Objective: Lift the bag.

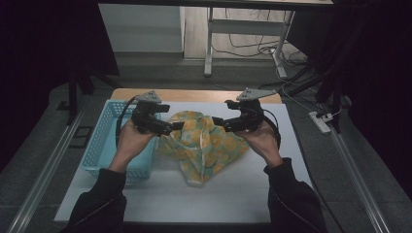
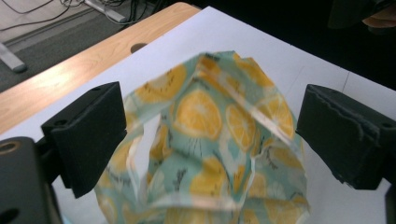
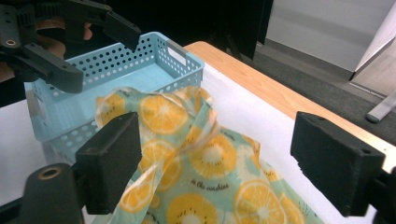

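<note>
Cloth (image 1: 204, 143) with orange-slice print lies crumpled on the white table (image 1: 252, 194), just beside a blue basket (image 1: 104, 145). Left tongs (image 1: 170, 127) and right tongs (image 1: 218, 124) are both released, at its far edge.

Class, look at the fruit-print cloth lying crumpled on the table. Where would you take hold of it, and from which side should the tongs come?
Grip the raised fold at the top of the cloth, where it humps up off the white table. A standing ridge probably gives the open left tongs and right tongs an edge to close on. Come from the two sides, level, as both already point; the flat parts offer little to pinch.
</note>
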Demonstrator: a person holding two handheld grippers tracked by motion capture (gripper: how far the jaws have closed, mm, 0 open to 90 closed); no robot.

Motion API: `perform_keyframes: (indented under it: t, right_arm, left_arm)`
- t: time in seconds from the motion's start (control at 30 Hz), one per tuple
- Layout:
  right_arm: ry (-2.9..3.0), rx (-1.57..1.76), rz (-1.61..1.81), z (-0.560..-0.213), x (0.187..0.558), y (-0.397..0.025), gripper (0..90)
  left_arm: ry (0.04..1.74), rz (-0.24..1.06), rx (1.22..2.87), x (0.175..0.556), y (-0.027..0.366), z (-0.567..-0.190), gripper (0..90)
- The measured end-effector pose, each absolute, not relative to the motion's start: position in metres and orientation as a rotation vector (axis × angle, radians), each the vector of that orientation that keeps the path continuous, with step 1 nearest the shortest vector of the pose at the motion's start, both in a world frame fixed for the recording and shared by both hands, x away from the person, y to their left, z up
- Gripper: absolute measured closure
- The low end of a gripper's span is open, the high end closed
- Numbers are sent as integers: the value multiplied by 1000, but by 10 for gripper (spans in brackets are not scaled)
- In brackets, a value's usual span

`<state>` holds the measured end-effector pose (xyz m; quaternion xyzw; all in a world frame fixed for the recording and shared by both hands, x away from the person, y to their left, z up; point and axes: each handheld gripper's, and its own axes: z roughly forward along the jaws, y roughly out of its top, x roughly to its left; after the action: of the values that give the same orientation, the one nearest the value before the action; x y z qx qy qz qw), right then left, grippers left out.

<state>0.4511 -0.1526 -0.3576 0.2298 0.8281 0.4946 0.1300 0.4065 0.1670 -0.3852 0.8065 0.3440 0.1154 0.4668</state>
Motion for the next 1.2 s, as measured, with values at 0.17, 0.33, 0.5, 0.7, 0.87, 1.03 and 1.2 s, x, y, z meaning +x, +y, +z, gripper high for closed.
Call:
perform_keyframes:
  t: [0.17,0.33,0.5,0.7,0.87,1.03,1.2]
  right_arm:
    - [2416,687,1446,-368,446,-158,145]
    - [2433,687,1426,-380,440,-163,126]
    - [2436,701,1432,-392,434,-169,84]
    - [2448,718,1388,-405,428,-178,28]
    - [2475,736,1378,-415,421,-187,29]
    - [2488,749,1352,-426,411,-198,19]
    - [2487,766,1292,-441,398,-208,0]
  left_arm:
    - [854,253,1961,397,175,-396,51]
    - [867,226,1952,386,181,-408,13]
    - [879,202,1946,375,188,-418,0]
    - [885,196,1935,359,195,-429,0]
    - [890,200,1939,345,201,-439,0]
    - [902,188,1947,331,206,-450,0]
    - [929,176,1923,316,212,-463,0]
